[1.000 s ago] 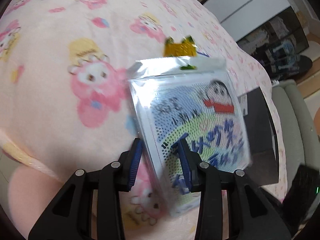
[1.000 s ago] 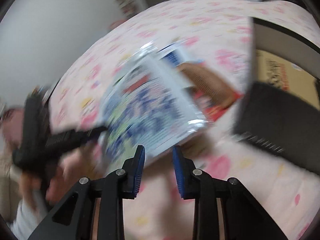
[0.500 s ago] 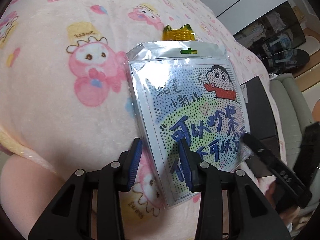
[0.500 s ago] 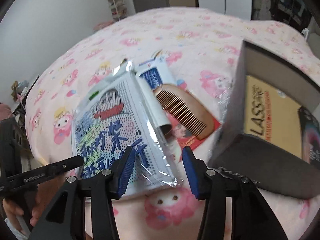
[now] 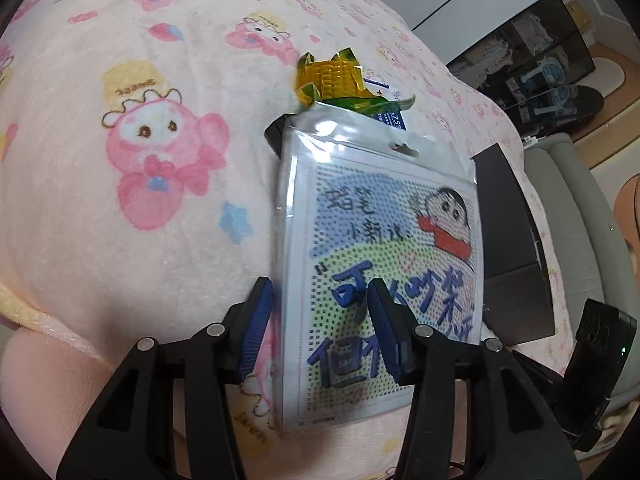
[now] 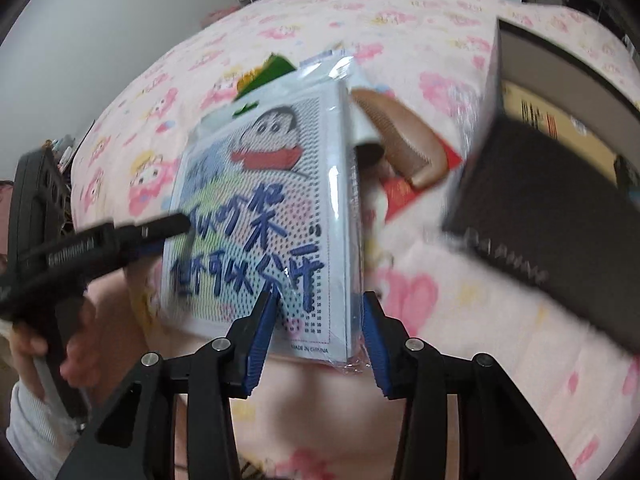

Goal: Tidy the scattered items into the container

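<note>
We pass the packet from gripper to gripper over the blanket (image 5: 120,240).

The box (image 6: 560,220) sits open to the right of our right gripper (image 6: 316,320), whose jaws have just been closing and now clamp the near corner of the packet (image 6: 272,184). Our left gripper (image 5: 320,324) has just been opening: the packet's edge stands between its jaws, the left pad clear of it. The comb (image 6: 404,136) lies beyond the right gripper, just past the packet; a yellow wrapper (image 5: 332,76) lies beyond the left gripper.

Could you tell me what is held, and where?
Cartoon packet, lower end: left gripper straddles it, jaws just opening; right gripper straddles its corner, jaws just closing. Whether either pinches it cannot be told.
</note>
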`<state>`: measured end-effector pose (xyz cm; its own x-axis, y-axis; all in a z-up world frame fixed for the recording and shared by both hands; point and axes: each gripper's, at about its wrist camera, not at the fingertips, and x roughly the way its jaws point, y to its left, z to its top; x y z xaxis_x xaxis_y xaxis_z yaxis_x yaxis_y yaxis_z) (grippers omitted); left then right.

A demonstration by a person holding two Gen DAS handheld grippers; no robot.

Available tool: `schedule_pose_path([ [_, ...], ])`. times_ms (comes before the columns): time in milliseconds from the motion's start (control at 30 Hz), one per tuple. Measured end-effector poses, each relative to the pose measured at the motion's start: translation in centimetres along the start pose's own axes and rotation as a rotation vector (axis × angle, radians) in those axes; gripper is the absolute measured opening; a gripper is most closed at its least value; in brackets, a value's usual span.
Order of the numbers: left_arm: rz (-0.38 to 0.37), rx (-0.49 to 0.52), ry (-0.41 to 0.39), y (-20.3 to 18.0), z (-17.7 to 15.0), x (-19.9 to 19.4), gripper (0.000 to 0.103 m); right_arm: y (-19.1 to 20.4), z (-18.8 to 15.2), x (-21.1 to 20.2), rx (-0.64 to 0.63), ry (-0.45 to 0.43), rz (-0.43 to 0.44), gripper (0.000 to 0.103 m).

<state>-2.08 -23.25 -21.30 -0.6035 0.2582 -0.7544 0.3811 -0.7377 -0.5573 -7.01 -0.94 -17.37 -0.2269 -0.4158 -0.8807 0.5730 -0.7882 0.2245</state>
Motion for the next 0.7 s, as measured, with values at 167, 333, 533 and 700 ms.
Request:
schedule_pose_path([
  [167, 0.002, -0.027, 0.046, 0.5, 0.6, 1.7, 0.061, -1.2, 0.7, 0.3, 0.05, -0.027, -0.005, 0.039],
  [333, 0.011, 0.025, 0.054, -0.8, 0.2, 1.7, 0.061, -0.2, 1.9, 2.0, 0.012, -0.024, -0.052, 0.04],
  [533, -0.009, 0.036, 0.079, -1.5, -0.5, 0.8, 0.059, -0.3, 0.6, -0.1, 0.029, -0.05, -0.053, 0.039],
  [700, 0.001, 0.1, 0.049, -3.6, -1.0, -1.9, 0.059, -0.4, -0.5, -2.6, 0.041, -0.089, -0.033, 0.038],
])
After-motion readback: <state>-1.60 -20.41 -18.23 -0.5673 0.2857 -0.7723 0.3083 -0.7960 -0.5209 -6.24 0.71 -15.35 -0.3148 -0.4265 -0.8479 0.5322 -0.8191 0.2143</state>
